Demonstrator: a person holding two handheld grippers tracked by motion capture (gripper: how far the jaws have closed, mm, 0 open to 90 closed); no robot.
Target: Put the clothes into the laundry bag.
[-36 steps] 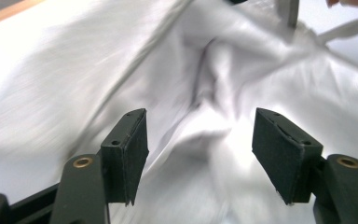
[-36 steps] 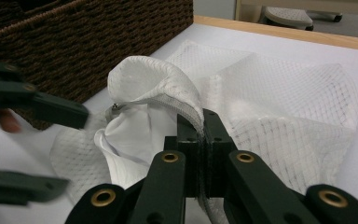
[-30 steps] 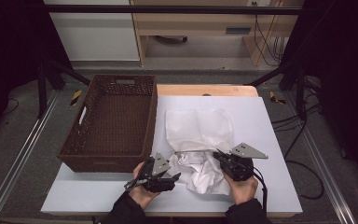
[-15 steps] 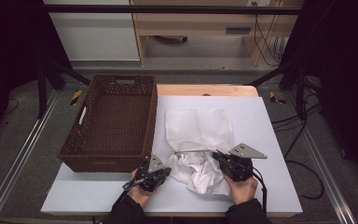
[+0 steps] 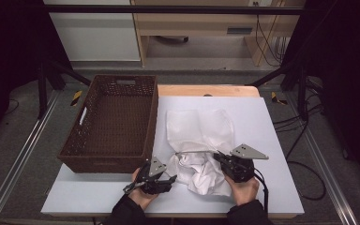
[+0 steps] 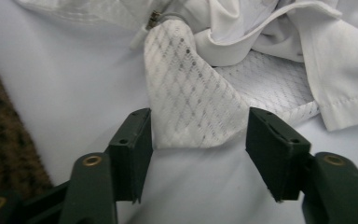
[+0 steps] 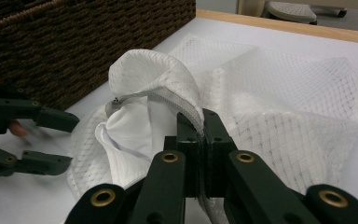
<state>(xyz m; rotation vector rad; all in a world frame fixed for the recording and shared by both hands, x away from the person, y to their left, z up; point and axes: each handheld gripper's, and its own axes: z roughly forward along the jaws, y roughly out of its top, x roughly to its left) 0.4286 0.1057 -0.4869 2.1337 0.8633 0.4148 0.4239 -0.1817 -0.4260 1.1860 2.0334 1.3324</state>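
A white mesh bag (image 5: 199,129) lies on the white table, with a crumpled white garment (image 5: 206,180) bunched at its near end. My right gripper (image 5: 218,154) (image 7: 203,123) is shut on the bag's zipper edge (image 7: 168,95) and holds it lifted. My left gripper (image 5: 172,177) (image 6: 199,135) is open, and its jaws have just been opening. A mesh corner (image 6: 186,93) reaches between its pads without being pressed. The left gripper (image 7: 73,141) also appears at the left of the right gripper view.
A brown wicker basket (image 5: 104,161) (image 7: 74,42) stands empty at the table's left, close beside my left gripper. A wooden strip (image 5: 206,90) runs along the table's far edge. Bare table lies to the right of the bag.
The left gripper's jaws looked closed half a second ago and now stand apart by the mesh corner. The right gripper and the bag have stayed put.
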